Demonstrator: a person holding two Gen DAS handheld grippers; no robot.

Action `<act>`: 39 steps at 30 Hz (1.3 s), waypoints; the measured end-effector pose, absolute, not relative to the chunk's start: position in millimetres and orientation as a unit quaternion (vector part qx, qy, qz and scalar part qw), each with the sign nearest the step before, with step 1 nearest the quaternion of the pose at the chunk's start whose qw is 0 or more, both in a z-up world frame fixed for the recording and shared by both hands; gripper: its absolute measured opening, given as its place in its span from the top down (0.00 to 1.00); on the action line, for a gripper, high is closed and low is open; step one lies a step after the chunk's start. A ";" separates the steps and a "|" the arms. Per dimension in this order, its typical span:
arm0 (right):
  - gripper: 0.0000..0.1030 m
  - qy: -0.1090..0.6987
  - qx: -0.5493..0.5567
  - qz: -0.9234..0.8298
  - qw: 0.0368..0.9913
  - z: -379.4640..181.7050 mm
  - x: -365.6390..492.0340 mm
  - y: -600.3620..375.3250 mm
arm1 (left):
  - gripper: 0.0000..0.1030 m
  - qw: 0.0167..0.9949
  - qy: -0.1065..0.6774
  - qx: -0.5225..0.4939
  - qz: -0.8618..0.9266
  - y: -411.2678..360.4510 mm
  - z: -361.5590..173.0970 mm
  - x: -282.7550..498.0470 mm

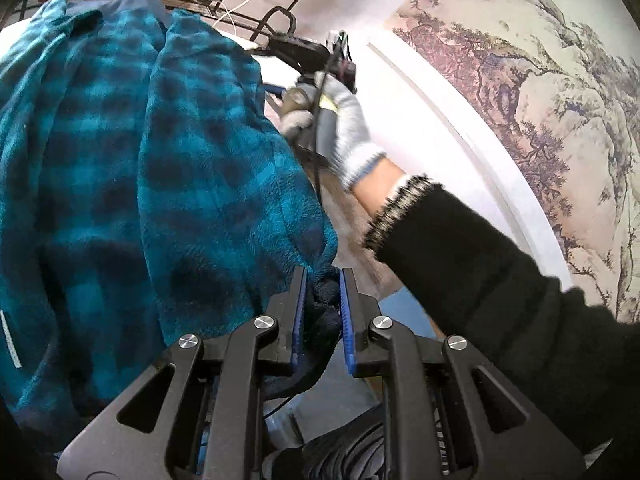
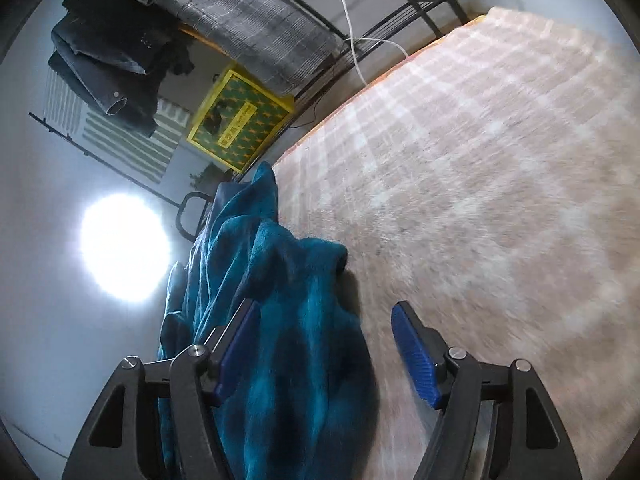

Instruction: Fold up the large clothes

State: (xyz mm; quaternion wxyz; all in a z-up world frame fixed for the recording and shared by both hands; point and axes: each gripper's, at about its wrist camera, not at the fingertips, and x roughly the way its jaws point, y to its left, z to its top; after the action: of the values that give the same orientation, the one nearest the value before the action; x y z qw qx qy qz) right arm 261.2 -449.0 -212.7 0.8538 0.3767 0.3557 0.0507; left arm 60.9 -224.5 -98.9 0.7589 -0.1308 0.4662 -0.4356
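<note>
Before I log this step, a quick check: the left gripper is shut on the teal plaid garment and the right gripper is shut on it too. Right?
Not quite. The left gripper is shut on the teal plaid garment, but the right gripper is open: the right wrist view shows its blue pads spread wide, fabric lying between them unpinched.
</note>
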 end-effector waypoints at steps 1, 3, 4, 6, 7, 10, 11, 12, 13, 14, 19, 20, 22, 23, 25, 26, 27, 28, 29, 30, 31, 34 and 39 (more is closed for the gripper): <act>0.30 0.353 0.373 0.057 0.856 -211.5 267.2 -447.1 | 0.87 0.758 0.467 -0.132 -0.436 -224.3 -100.2 60.4; 0.33 0.360 0.369 0.071 0.854 -210.0 281.7 -442.3 | 0.87 0.756 0.468 -0.135 -0.437 -223.9 -102.1 60.3; 0.38 0.360 0.366 0.080 0.855 -209.3 288.0 -438.3 | 0.87 0.754 0.469 -0.139 -0.438 -223.4 -103.3 60.4; 0.71 0.371 0.360 0.096 0.851 -211.4 298.9 -428.6 | 0.87 0.754 0.469 -0.142 -0.437 -222.8 -105.0 59.8; 0.89 0.385 0.354 0.108 0.846 -212.8 305.1 -421.2 | 0.87 0.753 0.470 -0.145 -0.437 -222.4 -105.8 59.3; 0.94 0.409 0.286 0.091 0.862 -196.9 311.7 -398.1 | 0.87 0.750 0.469 -0.158 -0.438 -219.8 -105.4 57.8; 0.94 0.409 0.268 0.079 0.869 -187.5 310.7 -395.0 | 0.87 0.750 0.467 -0.163 -0.439 -218.5 -104.4 57.4; 0.95 0.400 0.260 0.062 0.877 -171.8 306.9 -395.6 | 0.87 0.749 0.464 -0.171 -0.441 -215.8 -101.7 56.6; 0.95 0.387 0.265 0.058 0.881 -158.7 301.7 -400.0 | 0.87 0.748 0.461 -0.177 -0.443 -215.2 -99.0 55.8; 0.95 0.373 0.264 0.048 0.888 -145.0 295.7 -404.1 | 0.87 0.749 0.457 -0.181 -0.446 -213.9 -96.8 55.3; 0.95 0.358 0.224 0.008 0.906 -112.3 280.8 -407.0 | 0.87 0.748 0.452 -0.192 -0.447 -206.5 -101.8 52.8; 0.95 0.363 0.218 0.005 0.906 -113.2 281.7 -402.9 | 0.87 0.744 0.458 -0.199 -0.443 -202.8 -106.8 53.7; 0.95 0.382 0.199 -0.004 0.902 -116.8 288.4 -390.7 | 0.87 0.744 0.462 -0.208 -0.437 -198.5 -111.0 54.2; 0.95 0.392 0.186 -0.010 0.901 -118.0 293.4 -383.2 | 0.87 0.745 0.462 -0.210 -0.433 -195.5 -113.1 53.6; 0.95 0.403 0.159 -0.023 0.901 -116.0 299.0 -369.9 | 0.87 0.745 0.463 -0.220 -0.426 -188.7 -115.1 54.1; 0.95 0.404 0.150 -0.028 0.902 -112.9 301.5 -364.0 | 0.87 0.745 0.464 -0.224 -0.423 -184.2 -116.9 53.3; 0.95 0.404 0.146 -0.027 0.903 -110.3 302.6 -359.9 | 0.87 0.745 0.465 -0.229 -0.420 -179.7 -118.6 52.8; 0.95 0.402 0.141 -0.027 0.904 -104.5 305.2 -352.3 | 0.88 0.744 0.465 -0.234 -0.418 -176.4 -119.7 52.4; 0.95 0.402 0.131 -0.028 0.906 -99.9 307.8 -344.4 | 0.88 0.744 0.466 -0.239 -0.415 -172.5 -120.8 52.3; 0.95 0.401 0.120 -0.029 0.908 -96.2 309.7 -336.1 | 0.88 0.745 0.465 -0.245 -0.411 -167.8 -122.0 50.9; 0.95 0.399 0.111 -0.026 0.910 -91.9 312.9 -326.0 | 0.88 0.745 0.465 -0.249 -0.409 -164.3 -122.8 50.9; 0.95 0.399 0.093 -0.016 0.912 -83.4 324.3 -293.2 | 0.88 0.748 0.462 -0.260 -0.400 -150.8 -124.1 50.6; 0.95 0.407 0.050 0.000 0.912 -81.5 344.6 -229.2 | 0.89 0.757 0.456 -0.278 -0.376 -122.2 -127.9 51.1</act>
State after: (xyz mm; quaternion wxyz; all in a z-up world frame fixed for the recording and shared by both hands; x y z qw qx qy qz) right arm 344.6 -229.2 -81.5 0.9120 0.0499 0.4072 0.0003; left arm 51.1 -122.2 -127.9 0.7571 -0.2782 0.4561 -0.3761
